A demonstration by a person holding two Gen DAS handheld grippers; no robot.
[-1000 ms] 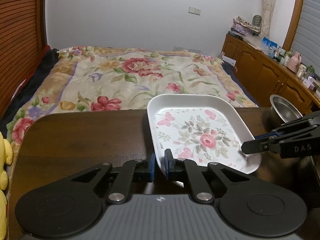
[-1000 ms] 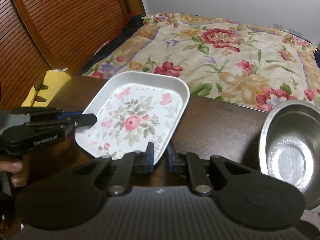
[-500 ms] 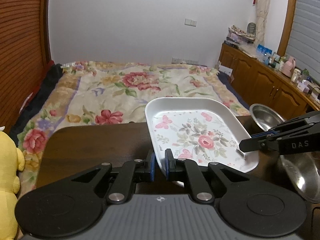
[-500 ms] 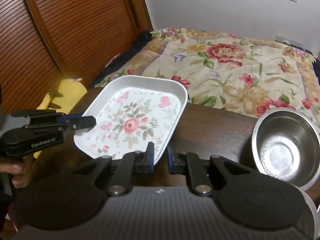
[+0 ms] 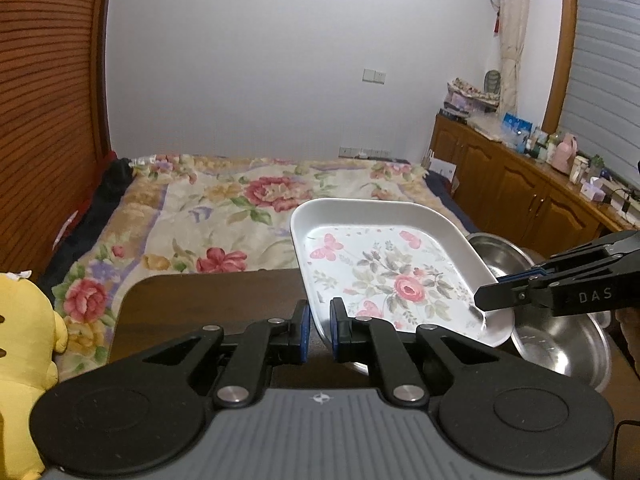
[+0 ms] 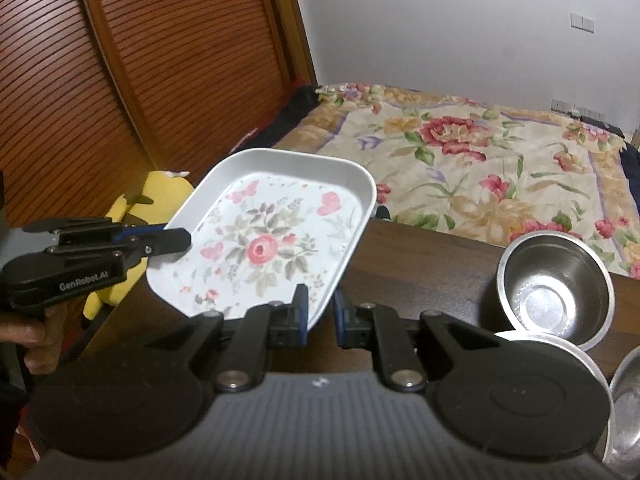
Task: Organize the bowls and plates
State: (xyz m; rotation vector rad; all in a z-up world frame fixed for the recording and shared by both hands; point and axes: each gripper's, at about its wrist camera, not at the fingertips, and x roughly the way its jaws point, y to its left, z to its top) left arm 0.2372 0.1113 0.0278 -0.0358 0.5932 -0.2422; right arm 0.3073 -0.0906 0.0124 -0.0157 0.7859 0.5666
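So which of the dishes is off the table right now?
The floral plate, held by both the left gripper and right gripper; the steel bowls sit on the table.

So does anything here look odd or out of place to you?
Only the floral plate: it is up off the dark table, tilted, pinched at opposite rims by the left gripper and the right gripper. Dishes at the foot of a bed is unusual too. Nothing looks spilled or broken; the steel bowl sits upright.
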